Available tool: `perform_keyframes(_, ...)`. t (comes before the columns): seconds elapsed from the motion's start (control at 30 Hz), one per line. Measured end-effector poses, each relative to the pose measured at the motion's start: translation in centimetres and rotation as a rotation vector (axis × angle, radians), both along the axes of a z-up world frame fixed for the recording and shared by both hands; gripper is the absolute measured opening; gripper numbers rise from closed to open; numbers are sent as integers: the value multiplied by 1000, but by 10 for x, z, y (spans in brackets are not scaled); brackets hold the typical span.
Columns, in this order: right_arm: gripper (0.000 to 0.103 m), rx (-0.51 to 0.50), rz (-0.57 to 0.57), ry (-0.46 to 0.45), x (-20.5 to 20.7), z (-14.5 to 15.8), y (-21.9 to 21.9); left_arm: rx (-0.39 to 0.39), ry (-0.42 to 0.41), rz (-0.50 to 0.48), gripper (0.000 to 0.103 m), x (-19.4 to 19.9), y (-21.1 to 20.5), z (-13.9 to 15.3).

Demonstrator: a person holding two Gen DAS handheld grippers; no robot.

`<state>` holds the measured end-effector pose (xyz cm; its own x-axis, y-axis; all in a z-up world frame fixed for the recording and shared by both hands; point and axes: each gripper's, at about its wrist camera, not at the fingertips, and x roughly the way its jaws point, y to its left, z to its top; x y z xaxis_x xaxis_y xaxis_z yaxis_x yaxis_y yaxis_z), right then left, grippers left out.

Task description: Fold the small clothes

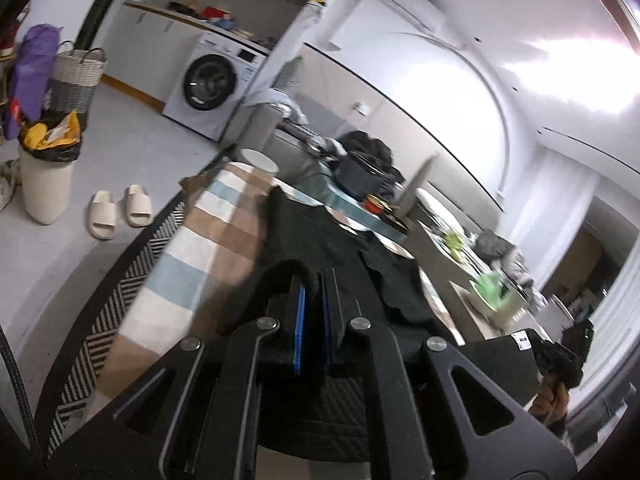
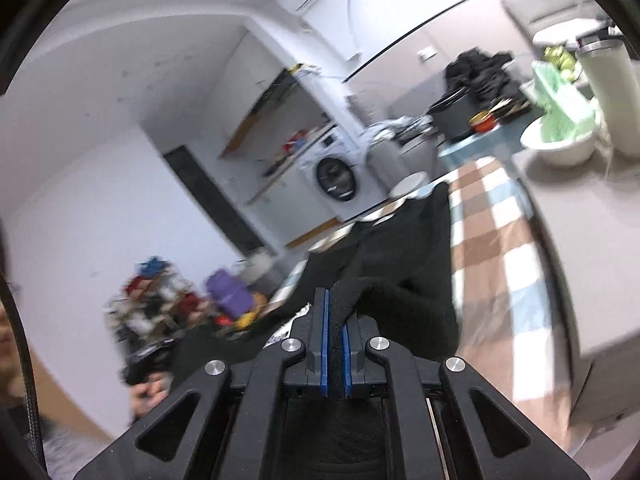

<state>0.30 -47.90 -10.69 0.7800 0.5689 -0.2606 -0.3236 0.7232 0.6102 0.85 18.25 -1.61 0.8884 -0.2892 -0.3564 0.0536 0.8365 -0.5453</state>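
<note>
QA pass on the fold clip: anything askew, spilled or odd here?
Nothing spilled or damaged. The bin by the slippers is overfull, wrappers poking out. Both grippers, left and right, pinch the black garment as expected.

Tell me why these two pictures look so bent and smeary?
Left wrist view: the fisheye lens curves the walls, a window glares white at upper right, the washing machine is fairly sharp. Right wrist view: motion blur smears the room, yet the right gripper and the black garment it pinches stay crisp.
</note>
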Motion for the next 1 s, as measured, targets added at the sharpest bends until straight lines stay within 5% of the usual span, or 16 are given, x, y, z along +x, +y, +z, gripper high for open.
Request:
perform_keyframes(0.33, 5, -68, -223, 118, 111, -9, 14, 8, 106, 72, 5, 134, 1, -29)
perform_keyframes(0.53, 11, -99, -239, 256, 163, -35, 13, 12, 279, 113, 11, 216, -1, -68)
perform_keyframes(0.6, 23, -85, -191, 350, 178, -52, 12, -12, 334, 103, 32, 226, 2, -82)
perform_keyframes(0.67, 35, -65, -170, 397, 178, -63, 8, -24, 356, 100, 39, 228, 3, -91)
perform_keyframes(0.83, 42, -72, -98, 430, 168, -77, 8, 44, 410, 66, 47, 220, -7, -108)
perform_keyframes(1.0, 44, -232, -132, 449, 148, -78, 21, 87, 441, 72, 47, 201, -15, -115)
